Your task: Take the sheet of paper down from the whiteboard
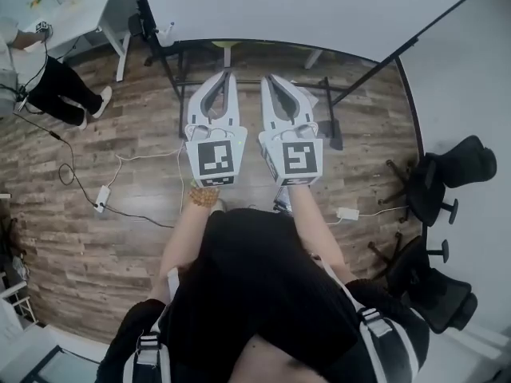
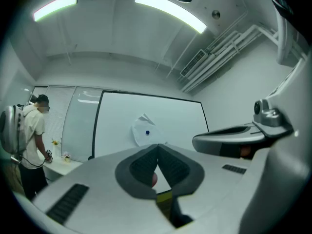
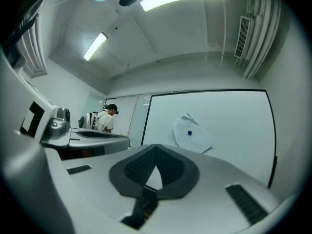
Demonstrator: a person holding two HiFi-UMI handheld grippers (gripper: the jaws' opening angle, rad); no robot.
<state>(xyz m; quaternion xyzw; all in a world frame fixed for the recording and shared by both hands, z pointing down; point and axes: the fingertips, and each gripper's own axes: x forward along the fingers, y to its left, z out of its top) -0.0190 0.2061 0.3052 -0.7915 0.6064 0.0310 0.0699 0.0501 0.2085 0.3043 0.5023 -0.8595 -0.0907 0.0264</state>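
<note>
Sheet of paper (image 2: 146, 132) hangs on the whiteboard (image 2: 175, 118), pinned by a small blue magnet (image 2: 147, 133) near its middle, with its top corner folded and creased. The print that shows is the black-and-white square marker pattern on each gripper's cube, seen in the head view.

At the far left a person with a backpack (image 2: 27, 135) stands at a counter beside the board.

The left gripper (image 2: 157, 146) has its jaws closed, tips meeting with nothing between the pads. In its view the paper sits just above and slightly left of the joined tips, on the board ahead and well apart from them.

The right gripper (image 3: 156, 146) is likewise closed tip to tip and holds nothing. In its view the paper appears above and to the right of the tips, again apart from them.

From the head view both grippers are held side by side over the wooden floor (image 1: 120, 238), pointing at the whiteboard's stand. Two black office chairs (image 1: 447, 182) stand at the right.
</note>
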